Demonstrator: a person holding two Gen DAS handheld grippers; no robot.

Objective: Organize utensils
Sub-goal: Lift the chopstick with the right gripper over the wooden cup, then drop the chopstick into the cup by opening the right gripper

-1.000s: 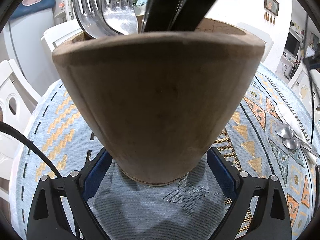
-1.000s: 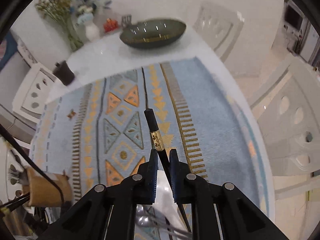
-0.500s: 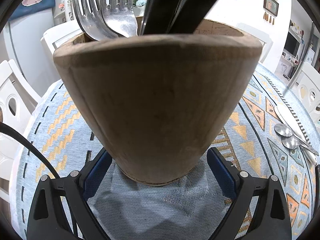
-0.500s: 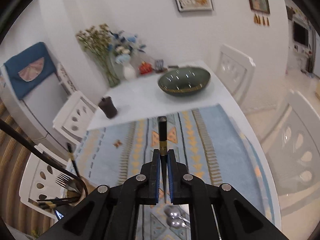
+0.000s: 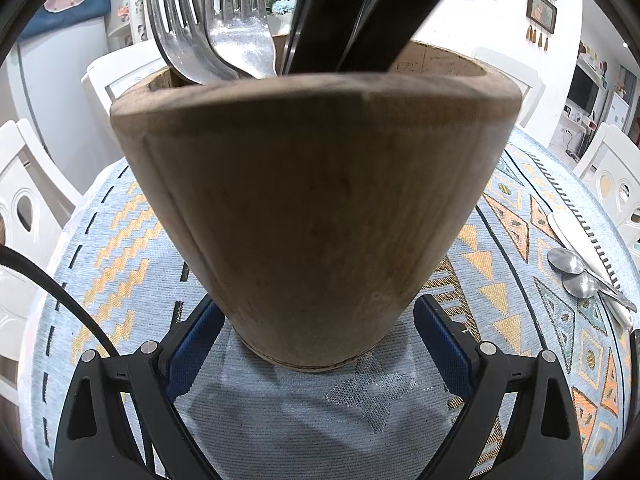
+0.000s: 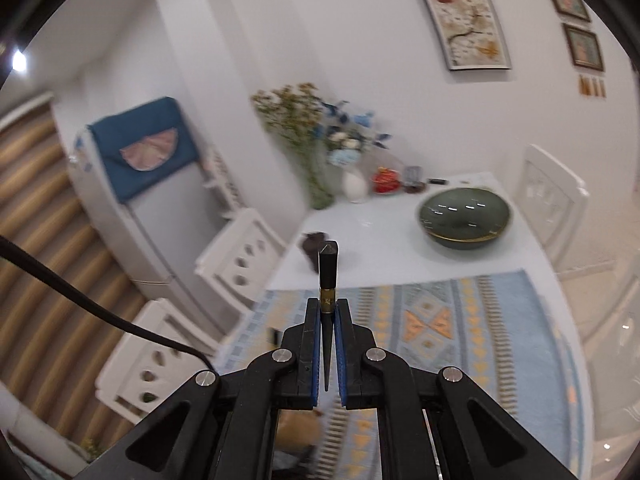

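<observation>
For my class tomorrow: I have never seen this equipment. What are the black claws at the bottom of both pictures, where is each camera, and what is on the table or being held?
The claws are two-finger grippers that a person holds, one in each hand, each carrying a wide-angle camera looking along its fingers. The left gripper straddles the base of a wooden utensil holder containing forks and black handles; whether its pads press on the wood is unclear. Beside it, two spoons lie on a patterned tablecloth. The right gripper is shut on a black chopstick, raised above the table. A dark bowl sits farther back.
</observation>
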